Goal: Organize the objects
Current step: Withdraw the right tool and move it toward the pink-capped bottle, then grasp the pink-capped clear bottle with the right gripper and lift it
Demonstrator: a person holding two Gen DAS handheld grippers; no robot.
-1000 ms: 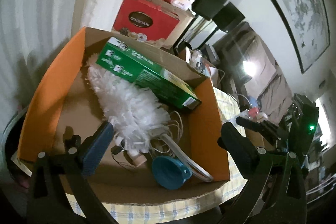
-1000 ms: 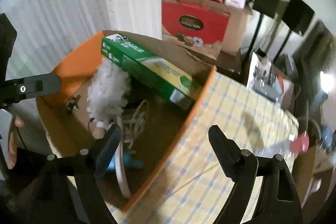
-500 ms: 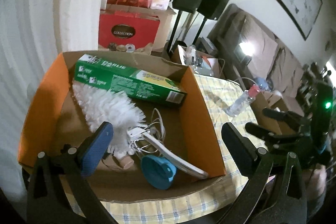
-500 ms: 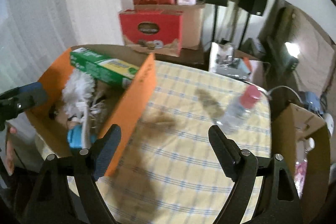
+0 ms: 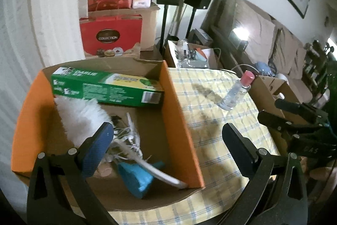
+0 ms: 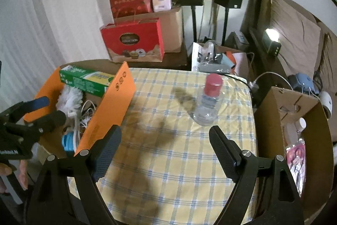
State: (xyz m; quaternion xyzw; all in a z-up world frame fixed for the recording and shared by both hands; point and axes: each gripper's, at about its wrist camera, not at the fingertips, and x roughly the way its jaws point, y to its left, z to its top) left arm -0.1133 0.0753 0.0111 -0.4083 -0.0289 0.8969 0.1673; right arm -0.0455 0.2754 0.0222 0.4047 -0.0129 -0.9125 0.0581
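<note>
Both grippers swing away from the orange box (image 5: 181,119) toward the bottle (image 6: 208,102) standing alone on the checked cloth beside it. Right gripper (image 6: 164,147) and left gripper (image 5: 166,149) gape wide, empty. A glancing finger could topple this upright bottle.

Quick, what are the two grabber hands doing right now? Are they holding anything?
Left gripper: open, holding nothing.
Right gripper: open, holding nothing.
</note>
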